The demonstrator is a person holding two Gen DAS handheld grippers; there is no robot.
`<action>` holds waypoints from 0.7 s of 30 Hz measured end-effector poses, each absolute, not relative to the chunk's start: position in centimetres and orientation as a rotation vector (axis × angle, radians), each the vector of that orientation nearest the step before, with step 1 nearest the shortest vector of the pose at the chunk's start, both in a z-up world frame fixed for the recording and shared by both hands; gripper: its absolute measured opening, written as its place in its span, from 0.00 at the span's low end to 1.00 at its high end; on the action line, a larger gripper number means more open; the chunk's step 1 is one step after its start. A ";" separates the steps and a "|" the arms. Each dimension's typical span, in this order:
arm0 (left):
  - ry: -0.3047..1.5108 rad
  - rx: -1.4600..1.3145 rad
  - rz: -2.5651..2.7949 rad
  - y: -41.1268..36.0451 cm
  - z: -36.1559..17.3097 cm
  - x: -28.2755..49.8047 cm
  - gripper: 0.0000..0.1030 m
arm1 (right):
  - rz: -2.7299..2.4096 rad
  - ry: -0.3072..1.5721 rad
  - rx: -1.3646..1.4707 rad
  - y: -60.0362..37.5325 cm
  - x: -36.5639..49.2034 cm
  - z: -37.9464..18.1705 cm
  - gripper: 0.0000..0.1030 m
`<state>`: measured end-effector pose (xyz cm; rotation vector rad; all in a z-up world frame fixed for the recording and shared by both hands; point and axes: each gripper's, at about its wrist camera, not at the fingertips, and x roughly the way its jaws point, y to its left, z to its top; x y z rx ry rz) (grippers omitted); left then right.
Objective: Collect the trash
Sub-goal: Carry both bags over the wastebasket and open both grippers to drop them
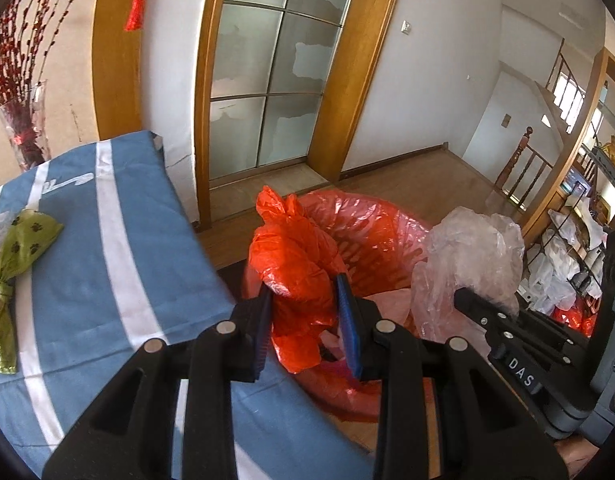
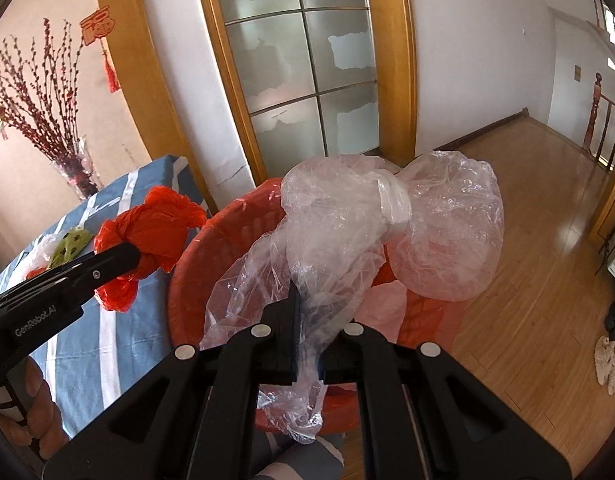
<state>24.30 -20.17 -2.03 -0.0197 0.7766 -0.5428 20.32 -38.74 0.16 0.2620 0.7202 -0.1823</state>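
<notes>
Two bundles of trash are in hand over the red slatted plastic bin [image 1: 387, 232], which is lined with a thin red bag and stands on the wood floor beside the bench [image 1: 87, 280] with its blue-and-white striped cloth.

Left: a knotted green plastic bag printed with black paw marks [image 1: 15, 248] lies uncollected on the bench, with scraps of clear and red film just beside it at the edge of view.

Centre: the left tongs [image 1: 307, 320] are closed to a moderate gap on the crumpled orange-red plastic bag [image 1: 295, 264]. In the right wrist view this bag hangs over the bench edge and the near rim of the bin, not squarely over the opening. Risk: released here, it may land on the rim or the bench cloth.

Right: the right tongs [image 2: 307, 332] are nearly closed on a thin tail of the clear crinkled plastic bag tied with a white band [image 2: 387, 224]. Its bulk balloons above the bin, partly past the far rim. Risk: the slippery film could slide out of the narrow pinch, or the light bag could drift and settle on the floor. Both loads also crowd the opening together and may foul each other.
</notes>
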 end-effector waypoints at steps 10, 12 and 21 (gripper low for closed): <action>0.808 -0.025 -0.583 -22.5 -2.9 25.5 0.30 | -0.183 0.742 0.262 -39.5 21.5 -0.6 0.07; 0.817 -0.021 -0.588 -22.9 -3.2 25.7 0.30 | -0.181 0.745 0.263 -39.6 21.5 -0.8 0.07; 0.865 -0.013 -0.595 -24.1 -4.8 26.5 0.35 | -0.169 0.749 0.277 -40.1 21.5 -1.0 0.16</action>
